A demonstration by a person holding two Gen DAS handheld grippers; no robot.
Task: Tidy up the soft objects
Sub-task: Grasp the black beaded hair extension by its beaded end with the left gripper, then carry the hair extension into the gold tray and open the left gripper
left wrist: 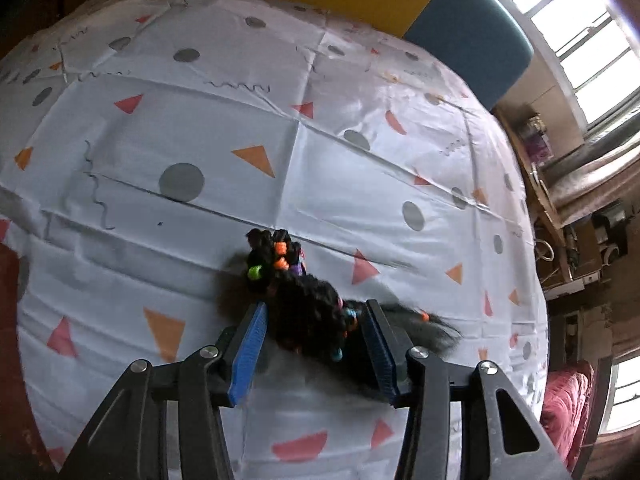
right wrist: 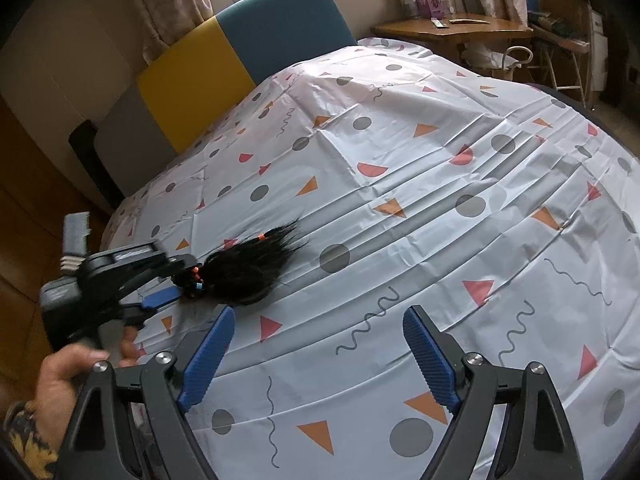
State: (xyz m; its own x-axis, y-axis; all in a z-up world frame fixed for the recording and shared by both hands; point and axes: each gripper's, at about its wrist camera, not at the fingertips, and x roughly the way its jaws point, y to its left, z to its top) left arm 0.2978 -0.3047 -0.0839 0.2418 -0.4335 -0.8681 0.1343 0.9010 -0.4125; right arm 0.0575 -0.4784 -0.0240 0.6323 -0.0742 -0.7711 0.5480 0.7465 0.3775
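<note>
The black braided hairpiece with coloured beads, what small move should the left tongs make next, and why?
Probably close a little further before lifting. The black braided hairpiece with coloured beads lies on the patterned white sheet between the left tongs, but whether the blue pads press it is unclear.

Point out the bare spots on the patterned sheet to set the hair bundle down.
Most of the patterned sheet is bare: the wide stretch from the right hand-held gripper up toward the yellow and teal headboard. Crowded only at the near left edge, where the left hand-held gripper holds the black braided hair bundle.
</note>
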